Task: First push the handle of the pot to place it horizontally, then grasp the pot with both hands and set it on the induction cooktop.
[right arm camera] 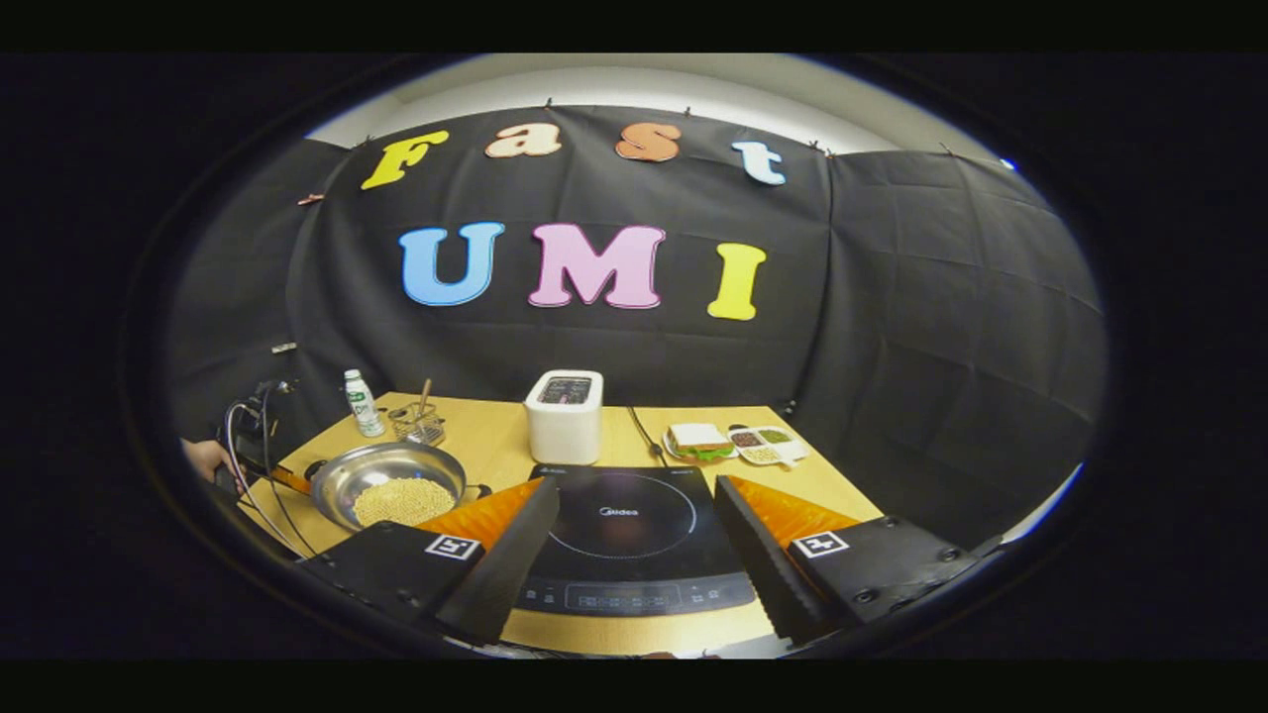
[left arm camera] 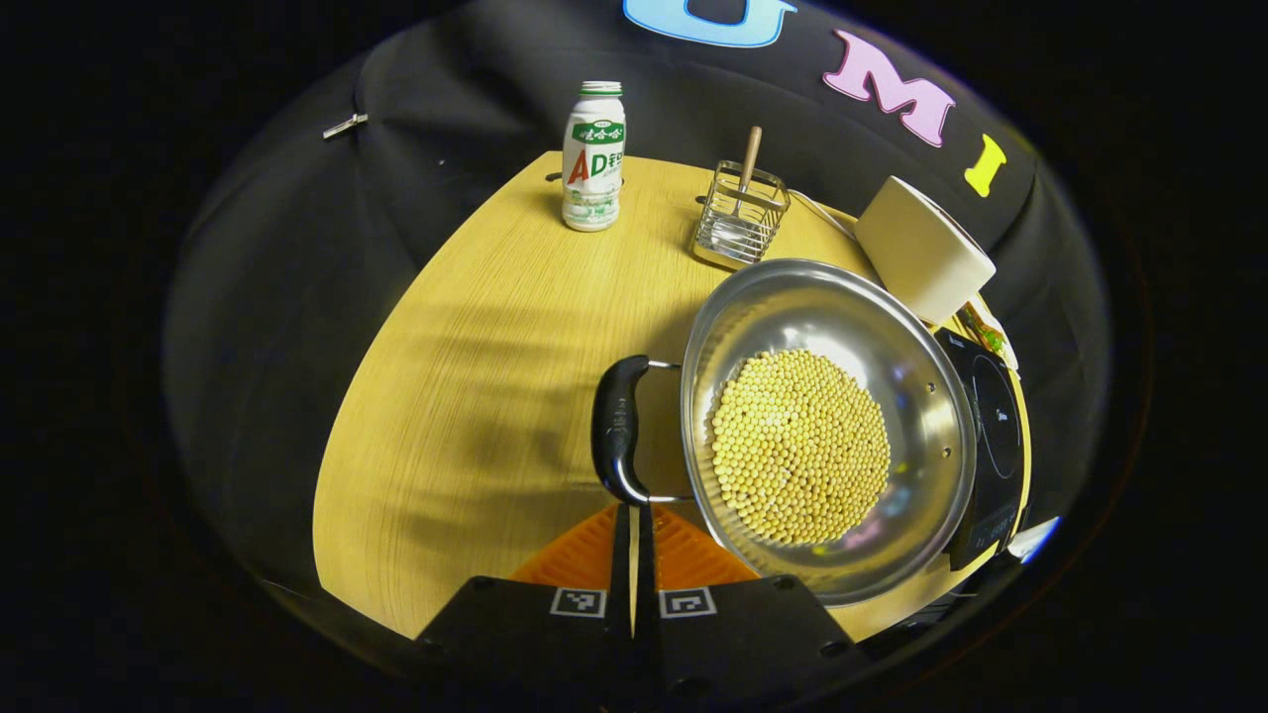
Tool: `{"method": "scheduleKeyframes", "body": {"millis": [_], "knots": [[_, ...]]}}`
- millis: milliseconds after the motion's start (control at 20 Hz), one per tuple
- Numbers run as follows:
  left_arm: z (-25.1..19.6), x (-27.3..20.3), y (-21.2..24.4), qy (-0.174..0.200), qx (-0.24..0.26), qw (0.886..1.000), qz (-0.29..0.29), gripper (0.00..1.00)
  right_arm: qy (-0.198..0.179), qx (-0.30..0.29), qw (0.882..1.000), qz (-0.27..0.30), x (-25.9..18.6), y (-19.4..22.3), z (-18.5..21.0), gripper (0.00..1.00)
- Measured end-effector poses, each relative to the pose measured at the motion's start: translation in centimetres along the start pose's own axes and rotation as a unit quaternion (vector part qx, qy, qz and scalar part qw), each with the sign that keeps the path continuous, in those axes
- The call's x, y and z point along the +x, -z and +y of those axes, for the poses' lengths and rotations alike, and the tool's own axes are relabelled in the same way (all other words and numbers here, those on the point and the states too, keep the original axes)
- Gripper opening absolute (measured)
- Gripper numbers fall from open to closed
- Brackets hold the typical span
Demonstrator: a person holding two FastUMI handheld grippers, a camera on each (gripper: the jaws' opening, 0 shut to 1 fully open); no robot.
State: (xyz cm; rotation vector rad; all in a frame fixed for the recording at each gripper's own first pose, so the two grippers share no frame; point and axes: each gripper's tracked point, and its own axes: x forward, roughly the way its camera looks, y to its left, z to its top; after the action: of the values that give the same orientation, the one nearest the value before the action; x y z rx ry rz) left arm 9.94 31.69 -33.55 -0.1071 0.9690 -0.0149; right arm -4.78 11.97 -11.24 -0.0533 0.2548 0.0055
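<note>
a: start at the left of the table. what's there?

b: in the left gripper view, a white drink bottle (left arm camera: pixel 593 156) stands upright near the far edge of the wooden table (left arm camera: pixel 466 376). right of it sits a small wire basket (left arm camera: pixel 740 216) with a wooden-handled utensil (left arm camera: pixel 748 170) leaning in it.

a: and the pot?

b: the steel pot (left arm camera: pixel 827 426) rests on the table, filled with a heap of yellow beans (left arm camera: pixel 800 446). its black handle (left arm camera: pixel 616 428) points out to the pot's left side, lying level. the pot's far rim is just beside the induction cooktop (left arm camera: pixel 991 436), and a white toaster (left arm camera: pixel 923 250) stands behind.

a: what is the left gripper doing?

b: the left gripper (left arm camera: pixel 634 540) has its fingers pressed together with nothing between them, tips right at the near end of the handle. i can't tell if they touch it.

a: now the right gripper view.

b: at far left a hand (right arm camera: pixel 206 458) shows at the table edge, then the pot (right arm camera: pixel 388 480) beside the cooktop (right arm camera: pixel 624 540). the toaster (right arm camera: pixel 565 416) is behind the cooktop, and a sandwich (right arm camera: pixel 699 441) and a divided dish (right arm camera: pixel 768 444) lie to the right. the right gripper (right arm camera: pixel 634 545) hangs over the cooktop's front, fingers spread wide, holding nothing.
</note>
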Motion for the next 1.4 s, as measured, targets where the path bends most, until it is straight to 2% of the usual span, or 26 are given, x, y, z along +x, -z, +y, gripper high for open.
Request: {"method": "scheduleKeyframes", "body": {"millis": [200, 400, 450, 550, 650, 750, 800, 950, 1200, 1400], "knots": [[1.8, -2.5, -1.0, -0.015, -0.004, 0.999, -0.031, 0.05, -0.028, 0.017, 0.999, 0.014, 2.1, -0.2, 2.4, 0.99], [2.8, -5.2, -2.7, -0.028, 0.008, 0.997, -0.069, 0.22, -0.049, 0.038, 0.998, 0.029, 4.1, -0.7, 4.6, 0.99], [2.8, -5.7, -3.3, -0.03, 0.02, 0.996, -0.081, 0.37, -0.053, 0.039, 0.997, 0.029, 4.6, -1.0, 5.1, 0.98], [2.4, -6.4, -3.7, -0.027, 0.041, 0.994, -0.098, 0.57, -0.057, 0.039, 0.997, 0.03, 5.4, -1.2, 5.8, 0.98], [2.0, -6.5, -3.6, -0.026, 0.051, 0.993, -0.105, 0.99, -0.063, 0.047, 0.996, 0.037, 6.2, -1.0, 6.8, 0.98], [1.7, -7.6, -4.3, -0.032, 0.047, 0.991, -0.121, 0.95, -0.067, 0.053, 0.995, 0.054, 7.2, -0.3, 7.9, 0.94], [1.4, -8.0, -4.3, -0.028, 0.041, 0.991, -0.126, 0.96, -0.069, 0.057, 0.994, 0.062, 7.6, -0.1, 8.4, 0.99], [0.2, -8.8, -4.9, -0.002, 0.031, 0.989, -0.145, 0.96, -0.083, 0.067, 0.99, 0.088, 8.8, 1.0, 10.4, 0.99], [-0.3, -8.4, -6.0, 0.005, 0.049, 0.987, -0.155, 0.96, -0.107, 0.075, 0.981, 0.14, 10.7, 3.8, 13.7, 0.99], [-1.5, -7.3, -6.5, 0.029, 0.04, 0.986, -0.157, 0.96, -0.126, 0.081, 0.973, 0.174, 12.5, 6.2, 16.1, 0.99]]}}
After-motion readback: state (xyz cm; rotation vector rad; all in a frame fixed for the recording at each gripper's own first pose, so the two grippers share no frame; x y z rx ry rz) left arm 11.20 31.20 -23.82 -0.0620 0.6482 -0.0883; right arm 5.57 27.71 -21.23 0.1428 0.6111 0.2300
